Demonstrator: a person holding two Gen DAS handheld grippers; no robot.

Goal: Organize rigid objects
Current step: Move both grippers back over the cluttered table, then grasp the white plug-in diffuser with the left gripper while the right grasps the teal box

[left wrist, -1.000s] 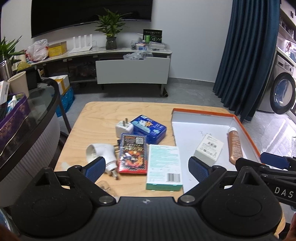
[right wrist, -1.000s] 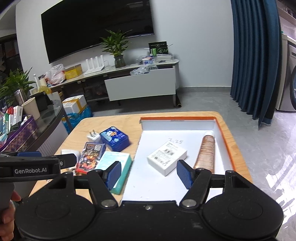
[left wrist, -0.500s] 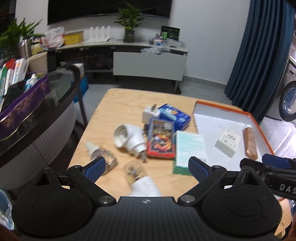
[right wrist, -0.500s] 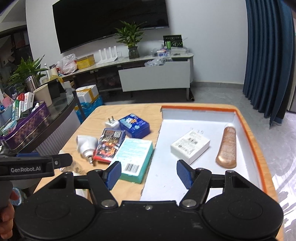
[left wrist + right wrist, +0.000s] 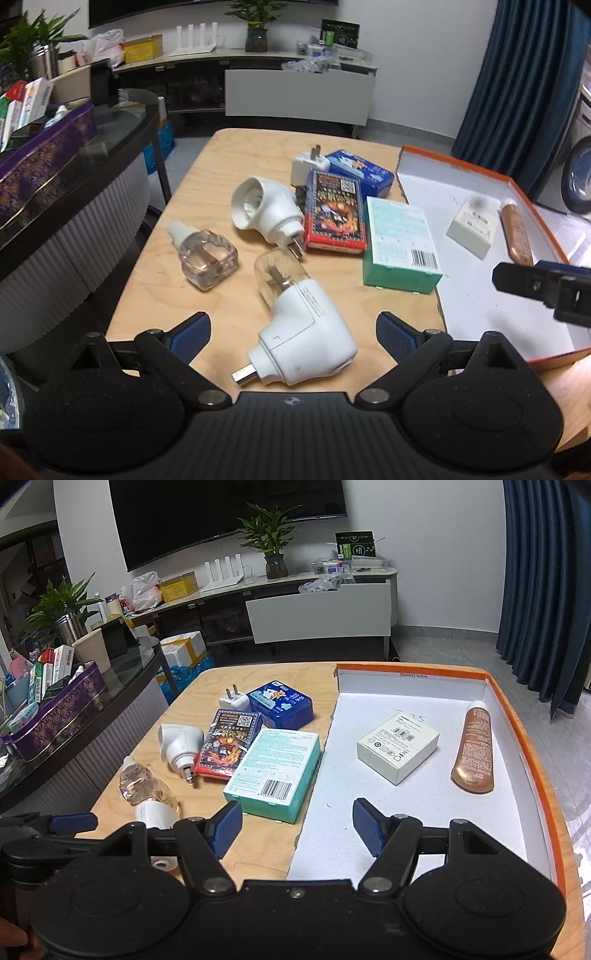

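Wooden counter (image 5: 258, 672) fills mid-frame; orange-rimmed tray (image 5: 532, 738) at right holds white box (image 5: 397, 747) and copper tube (image 5: 474, 753); both hand-held grippers released

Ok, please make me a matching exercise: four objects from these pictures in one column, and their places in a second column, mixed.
Objects:
1. copper tube
2. teal box
3. blue tin
4. white plug-in with glass bottle

Places:
A. on the table, far side, next to the small white charger
B. inside the orange-edged tray, near its right wall
C. on the table, close in front of the left tongs
D. on the table, right beside the tray's left edge

Pairs: 1-B, 2-D, 3-A, 4-C
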